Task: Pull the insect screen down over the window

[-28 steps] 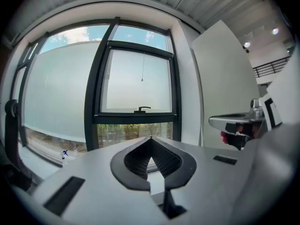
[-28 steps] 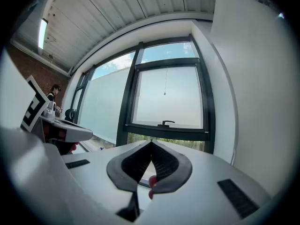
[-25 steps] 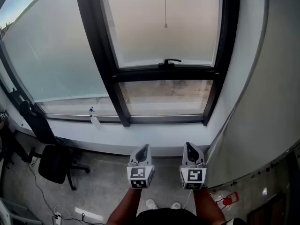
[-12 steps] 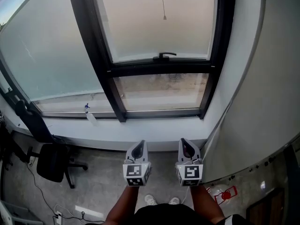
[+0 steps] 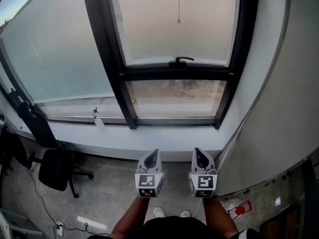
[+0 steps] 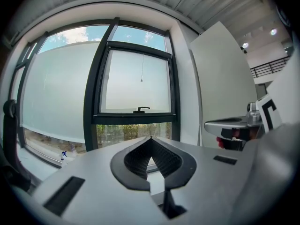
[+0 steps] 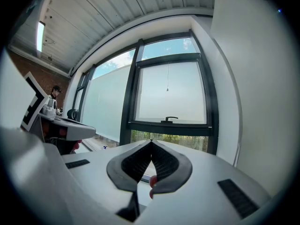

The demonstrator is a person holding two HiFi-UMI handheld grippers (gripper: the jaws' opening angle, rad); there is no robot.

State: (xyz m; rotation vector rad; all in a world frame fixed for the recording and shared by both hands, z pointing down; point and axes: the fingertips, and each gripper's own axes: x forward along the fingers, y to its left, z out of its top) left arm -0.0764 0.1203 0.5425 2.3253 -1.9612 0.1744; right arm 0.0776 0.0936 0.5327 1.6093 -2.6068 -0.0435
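- Barely any change over the last second. The left gripper (image 5: pixel 154 156) and right gripper (image 5: pixel 199 153) sit side by side low in the head view, in about the same spots as before.
- Only the head camera has swayed a little, so the window (image 5: pixel 174 76) sits slightly differently in the frame.
- Both grippers have their jaws together, with nothing between them.
- The insect screen itself can't be made out; it is probably rolled up above the frame.
- Its pull cord (image 5: pixel 178 20) hangs in front of the upper pane, above the window handle (image 5: pixel 180 60) and well apart from both grippers.
- Judgement: the pull has not started. One gripper needs to rise to the cord's end, open and clamp it.
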